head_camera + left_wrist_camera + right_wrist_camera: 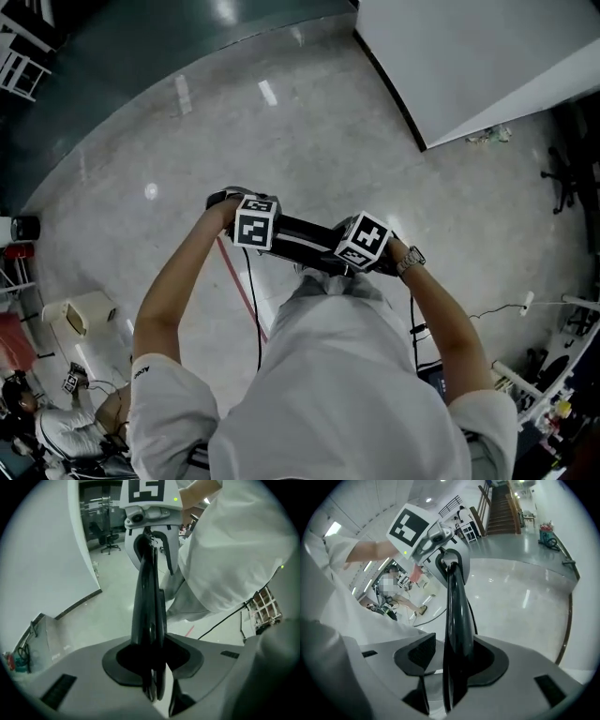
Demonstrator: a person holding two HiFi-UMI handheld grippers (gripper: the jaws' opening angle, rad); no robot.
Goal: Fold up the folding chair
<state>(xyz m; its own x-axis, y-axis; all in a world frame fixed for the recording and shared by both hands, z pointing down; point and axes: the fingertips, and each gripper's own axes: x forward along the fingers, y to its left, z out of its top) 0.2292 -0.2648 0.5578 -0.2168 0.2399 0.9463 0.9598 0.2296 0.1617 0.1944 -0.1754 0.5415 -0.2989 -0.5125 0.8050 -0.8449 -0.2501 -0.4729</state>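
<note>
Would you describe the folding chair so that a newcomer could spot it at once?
Find the person in the white shirt on the pale floor. Straight ahead of the chest, the folding chair shows as a slim bar between the left tool and right tool. It alone there is glossy black.

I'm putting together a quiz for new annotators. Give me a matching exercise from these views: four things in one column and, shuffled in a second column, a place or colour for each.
Things
1. folding chair
2. wristwatch
3. red line
4. white wall

Places or colours
A. on the floor, between the person's left arm and torso in the head view
B. black, passing between the jaws of the left tool and the right tool
C. top right of the head view
D. on the person's right wrist

Pairs: 1-B, 2-D, 3-A, 4-C
</note>
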